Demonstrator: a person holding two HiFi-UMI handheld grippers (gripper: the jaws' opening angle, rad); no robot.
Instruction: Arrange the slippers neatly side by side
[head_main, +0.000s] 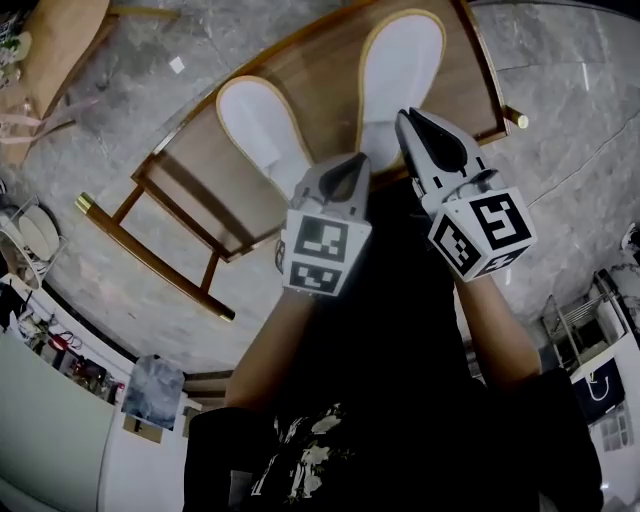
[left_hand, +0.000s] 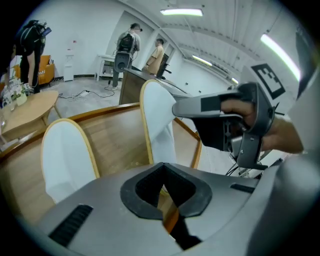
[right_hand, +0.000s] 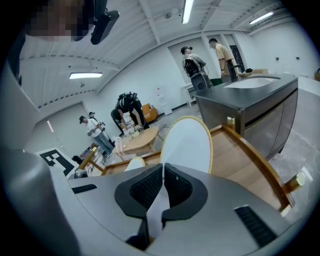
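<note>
Step in hand: repositioning one slipper of the pair; both lie on the wooden table (head_main: 330, 55), not yet neat. The left slipper (head_main: 258, 125) is angled off to the left and the right slipper (head_main: 400, 70) points straight away, so they splay with bare wood between them. The right gripper (head_main: 406, 124) sits at the near end of the right slipper; its own view shows the jaws pinched narrow on a strip of white fabric, judged to be that slipper's near edge, with the white sole-shaped oval rising just beyond the pads. The left gripper (head_main: 352, 163) is just beside it, also at that slipper's near end; its jaws are fully closed and nothing clear shows between them, only wood through the lower gap. It looks empty, though a thin sliver of white at the pads cannot be ruled out. The left slipper lies untouched, apart from both grippers. The next move calls for carrying the gripped slipper leftward and setting it down parallel to the other, heels level and sides close; then the left slipper likely needs a turn to match. Risk: the thin fabric pinch may slip or fold.
</note>
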